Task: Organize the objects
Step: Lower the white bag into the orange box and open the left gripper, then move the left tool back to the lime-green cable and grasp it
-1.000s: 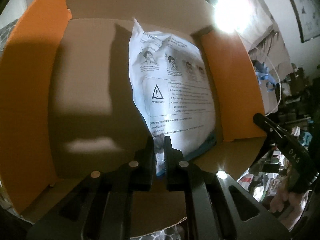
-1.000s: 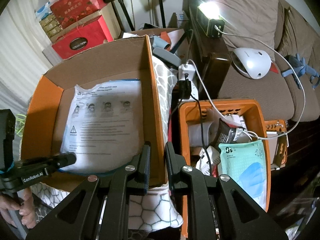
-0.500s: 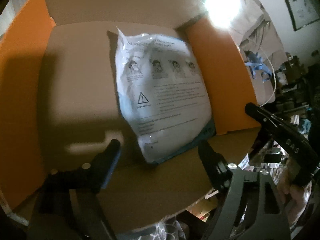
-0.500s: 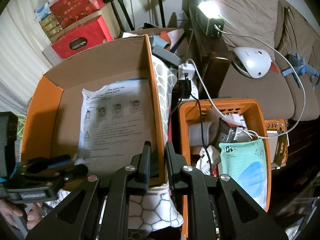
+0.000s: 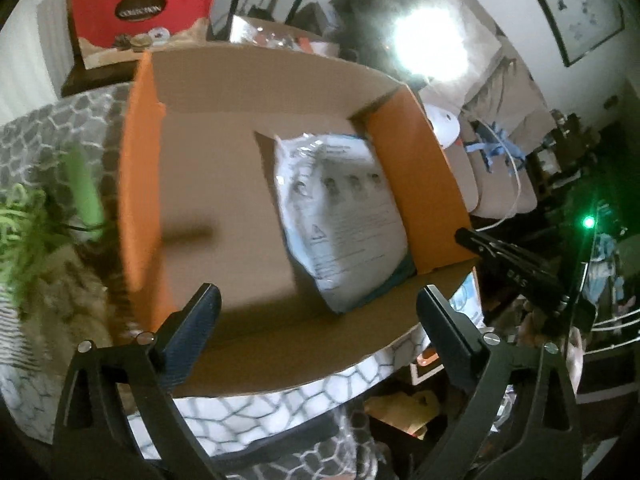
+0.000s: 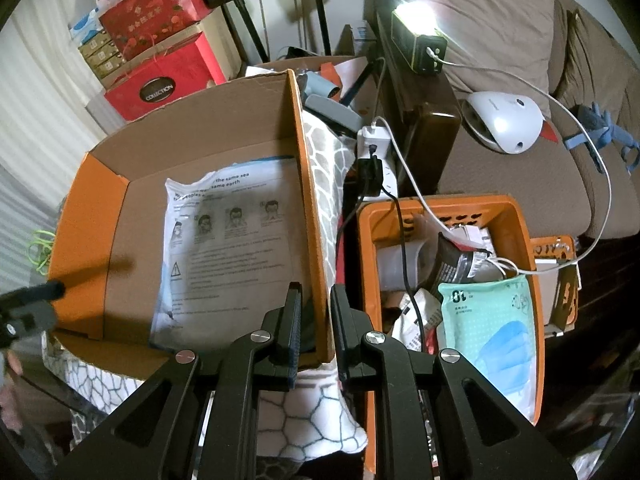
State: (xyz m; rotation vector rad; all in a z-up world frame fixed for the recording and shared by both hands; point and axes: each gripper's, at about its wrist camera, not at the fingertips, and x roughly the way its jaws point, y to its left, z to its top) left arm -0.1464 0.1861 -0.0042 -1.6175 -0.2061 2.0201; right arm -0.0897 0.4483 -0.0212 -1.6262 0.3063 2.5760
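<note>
A white printed mask packet (image 5: 344, 216) lies flat in the right half of the open cardboard box (image 5: 216, 200) with orange flaps. My left gripper (image 5: 318, 304) is open and empty, held back above the box's near edge. In the right wrist view the packet (image 6: 228, 248) lies on the box floor (image 6: 128, 252). My right gripper (image 6: 316, 300) is shut on the box's right orange wall (image 6: 310, 216). The left gripper's tip (image 6: 36, 296) shows at the far left.
An orange basket (image 6: 524, 240) right of the box holds a teal mask pack (image 6: 484, 320), packets and cables. A patterned blanket (image 6: 320, 408) lies under the box. Red gift boxes (image 6: 160, 88), a lamp (image 6: 420, 44), a white device (image 6: 504, 120) and a sofa stand behind.
My left gripper opened, let go of the mask packet and drew back out of the box. The packet now lies flat inside. The right gripper stayed clamped on the box wall.
</note>
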